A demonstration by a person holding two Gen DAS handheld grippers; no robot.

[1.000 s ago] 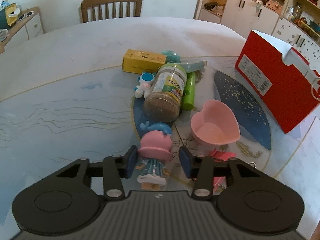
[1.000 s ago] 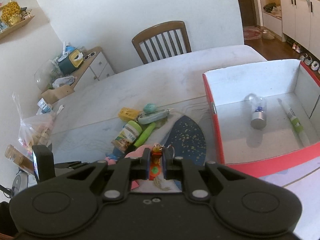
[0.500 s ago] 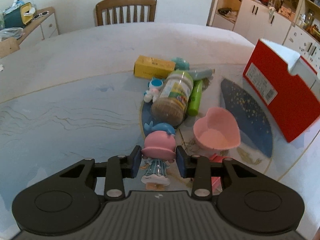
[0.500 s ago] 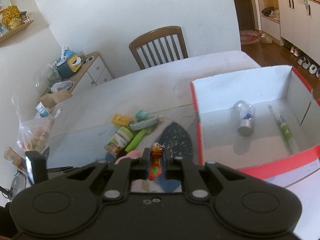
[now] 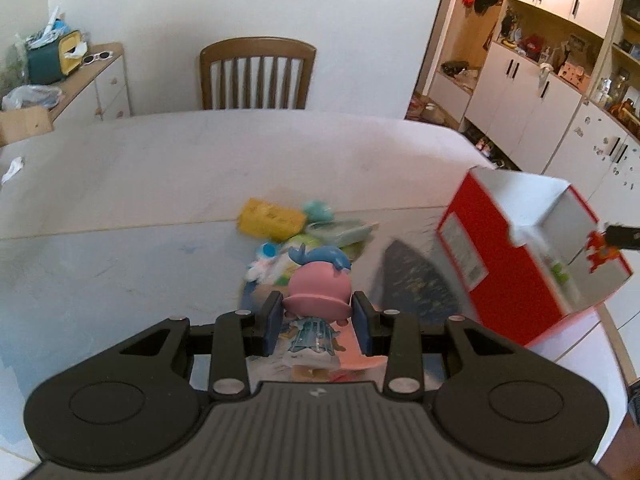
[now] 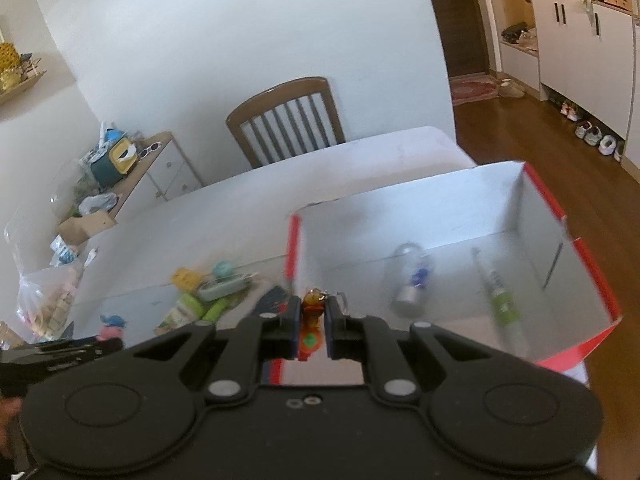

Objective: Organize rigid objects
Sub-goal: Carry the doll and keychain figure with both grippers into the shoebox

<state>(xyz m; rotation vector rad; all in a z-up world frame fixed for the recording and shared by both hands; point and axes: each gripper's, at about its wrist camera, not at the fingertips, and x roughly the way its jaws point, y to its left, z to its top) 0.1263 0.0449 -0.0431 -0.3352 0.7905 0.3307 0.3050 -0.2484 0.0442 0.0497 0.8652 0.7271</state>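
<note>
My left gripper point(image 5: 316, 316) is shut on a pink-hatted doll figure point(image 5: 318, 300) with a blue whale on its hat, and holds it above the table. My right gripper point(image 6: 312, 316) is shut on a small orange keychain figure point(image 6: 311, 312) at the near left corner of the red box point(image 6: 294, 248). The box, white inside, holds a clear bottle point(image 6: 410, 280) and a green-labelled tube point(image 6: 500, 300). In the left wrist view the red box point(image 5: 516, 272) is to the right, with the keychain figure point(image 5: 600, 252) over it.
A pile remains on the white table point(image 5: 160, 184): a yellow box point(image 5: 272, 218), a jar point(image 6: 182, 312), a green tube point(image 6: 214, 310), a teal case point(image 6: 220, 290). A dark blue mat point(image 5: 416, 284) lies beside the box. A wooden chair point(image 5: 256, 74) stands behind.
My left gripper closed on the doll and lifted it off the table. My right gripper carried the keychain figure right, up to the box corner.
</note>
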